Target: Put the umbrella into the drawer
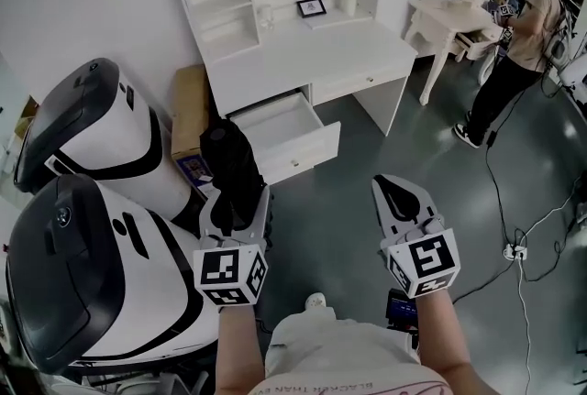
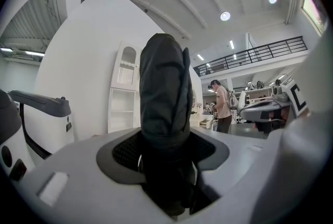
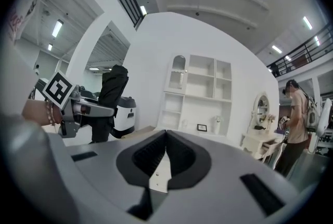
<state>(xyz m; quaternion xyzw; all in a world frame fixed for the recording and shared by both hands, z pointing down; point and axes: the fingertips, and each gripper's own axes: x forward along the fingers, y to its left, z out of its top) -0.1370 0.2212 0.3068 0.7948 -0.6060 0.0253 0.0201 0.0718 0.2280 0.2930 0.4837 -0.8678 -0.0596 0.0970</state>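
Observation:
A black folded umbrella stands upright between the jaws of my left gripper, which is shut on its lower part. In the left gripper view the umbrella fills the middle, with the pads of the left gripper pressed round it. Just ahead of it, an open white drawer sticks out of the white desk. My right gripper hangs to the right over the grey floor, jaws together and empty. The right gripper view shows its own closed jaws, with the umbrella off to the left.
Two large white-and-black machines stand close on the left, with a cardboard box behind them. A white dressing table and a standing person are at the back right. Cables trail across the floor on the right.

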